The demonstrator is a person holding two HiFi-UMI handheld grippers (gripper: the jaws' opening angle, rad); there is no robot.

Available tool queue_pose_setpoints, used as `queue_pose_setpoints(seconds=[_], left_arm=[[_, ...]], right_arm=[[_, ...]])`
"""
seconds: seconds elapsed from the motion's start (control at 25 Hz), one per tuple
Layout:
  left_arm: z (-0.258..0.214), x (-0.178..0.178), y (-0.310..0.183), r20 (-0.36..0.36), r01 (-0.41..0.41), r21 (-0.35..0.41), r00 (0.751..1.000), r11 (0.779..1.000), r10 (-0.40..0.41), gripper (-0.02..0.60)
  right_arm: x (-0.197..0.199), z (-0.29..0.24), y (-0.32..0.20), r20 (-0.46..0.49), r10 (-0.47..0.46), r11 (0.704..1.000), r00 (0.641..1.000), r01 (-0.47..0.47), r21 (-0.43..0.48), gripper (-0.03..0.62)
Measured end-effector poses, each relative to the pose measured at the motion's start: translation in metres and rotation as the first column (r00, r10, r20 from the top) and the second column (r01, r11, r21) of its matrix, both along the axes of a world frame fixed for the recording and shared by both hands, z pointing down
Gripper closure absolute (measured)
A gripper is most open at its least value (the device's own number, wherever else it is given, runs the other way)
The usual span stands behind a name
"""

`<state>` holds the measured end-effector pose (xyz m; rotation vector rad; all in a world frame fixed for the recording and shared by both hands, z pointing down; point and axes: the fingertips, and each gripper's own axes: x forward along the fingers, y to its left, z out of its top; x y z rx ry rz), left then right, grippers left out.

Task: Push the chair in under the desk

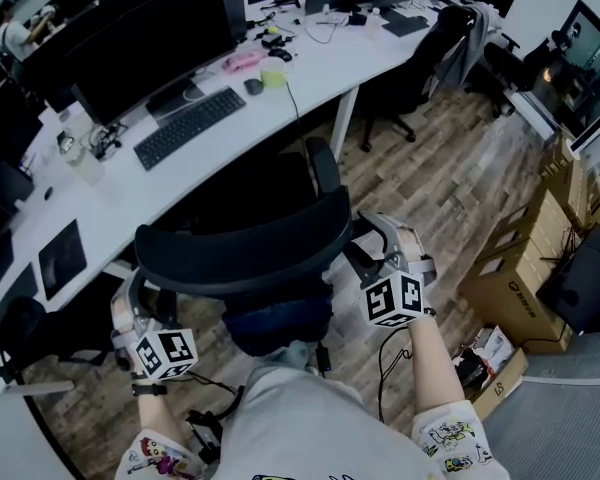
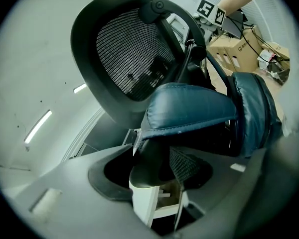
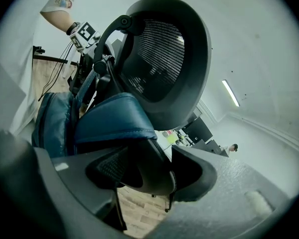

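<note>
A black office chair (image 1: 242,250) with a mesh back (image 2: 129,59) stands in front of the white desk (image 1: 315,63), its seat partly under the desk edge. A blue padded cushion (image 2: 192,108) hangs on the rear of the back and also shows in the right gripper view (image 3: 109,119). My left gripper (image 1: 140,306) is at the back's left edge, and its jaws close on the black frame rim (image 2: 154,166). My right gripper (image 1: 372,253) holds the right edge the same way, with the rim (image 3: 150,169) between its jaws.
On the desk are a keyboard (image 1: 190,126), a dark monitor (image 1: 145,48) and small clutter. A second black chair (image 1: 435,63) stands at the desk's far right. Cardboard boxes (image 1: 525,258) line the right side. Cables (image 1: 392,353) lie on the wood floor.
</note>
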<state>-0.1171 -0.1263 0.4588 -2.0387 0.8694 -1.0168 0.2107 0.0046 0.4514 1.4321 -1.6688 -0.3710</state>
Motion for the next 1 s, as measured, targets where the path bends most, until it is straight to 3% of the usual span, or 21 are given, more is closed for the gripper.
queue_pose_setpoints(seconds=[1.0], left_arm=[[-0.002, 0.019, -0.034, -0.019, 0.141, 0.034, 0.990, 0.989, -0.141, 0.345]], right_arm=[[0.039, -0.002, -0.101, -0.006, -0.148, 0.989, 0.989, 0.148, 0.025, 0.327]])
